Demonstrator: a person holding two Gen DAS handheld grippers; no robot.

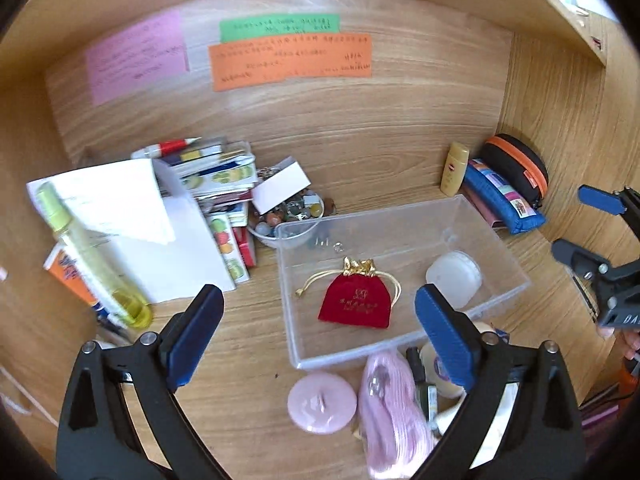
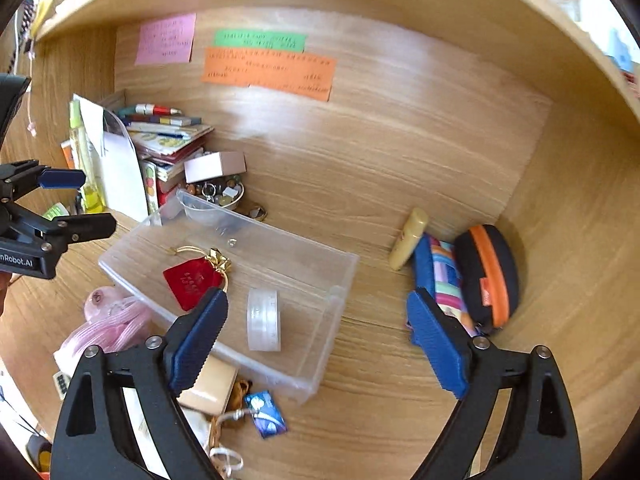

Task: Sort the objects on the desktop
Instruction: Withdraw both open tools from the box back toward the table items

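A clear plastic bin [image 1: 352, 354] [image 2: 280, 236] stands on the wooden desk. In it lie a red velvet pouch [image 1: 356, 304] [image 2: 190, 282] with a gold drawstring and a white round container [image 1: 454, 276] [image 2: 263, 320]. My left gripper [image 1: 318, 304] hovers open above the bin's near edge with nothing between its blue pads; it also shows at the left of the right wrist view [image 2: 94, 200]. My right gripper [image 2: 318, 300] hangs open and empty over the bin's right end and appears at the right edge of the left wrist view [image 1: 576, 222].
In front of the bin lie a pink round lid [image 1: 322, 402], a pink cable bundle [image 1: 388, 404] [image 2: 116, 328] and a blue card [image 2: 266, 412]. Books and papers [image 1: 216, 176], a bead bowl [image 1: 288, 216] and a green bottle [image 1: 92, 256] crowd the left. A yellow bottle [image 2: 408, 238], blue pouch [image 2: 440, 276] and black-orange case [image 2: 486, 276] sit right.
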